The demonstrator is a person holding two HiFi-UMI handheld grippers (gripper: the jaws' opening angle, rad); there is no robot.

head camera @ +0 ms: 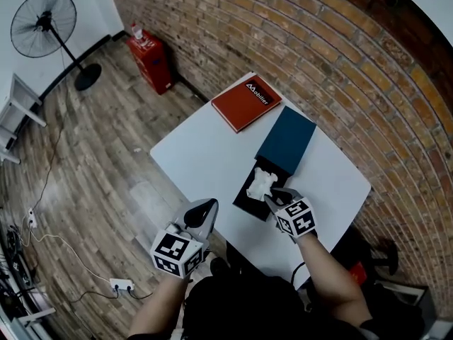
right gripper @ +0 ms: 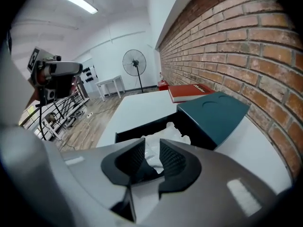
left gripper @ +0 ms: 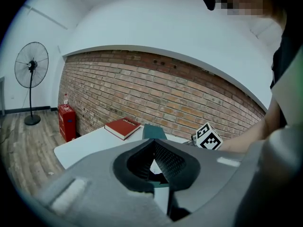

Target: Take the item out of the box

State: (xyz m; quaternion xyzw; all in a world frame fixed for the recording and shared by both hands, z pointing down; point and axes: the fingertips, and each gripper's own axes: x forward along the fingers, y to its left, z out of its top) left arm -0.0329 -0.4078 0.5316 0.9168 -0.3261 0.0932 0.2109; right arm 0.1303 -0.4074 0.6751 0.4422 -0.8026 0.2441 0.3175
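Observation:
On the white table (head camera: pixel 205 154) lies a shallow black box (head camera: pixel 244 198) with a crumpled white plastic-wrapped item (head camera: pixel 260 183) in it. The box's teal lid (head camera: pixel 287 139) leans on its far end. My right gripper (head camera: pixel 271 195) is at the box's near right corner, open. In the right gripper view its jaws (right gripper: pixel 152 148) stand apart just in front of the white item (right gripper: pixel 165 132), and the pads do not press on it. My left gripper (head camera: pixel 210 202) hangs off the table's near edge, shut and holding nothing. In the left gripper view its tips (left gripper: pixel 152 143) meet.
A red book (head camera: pixel 245 103) lies at the table's far corner, beyond the teal lid. A brick wall runs along the right. On the wooden floor stand a fan (head camera: pixel 44 23) and a red cabinet (head camera: pixel 152 61), with a power strip (head camera: pixel 120 285) and cables at the left.

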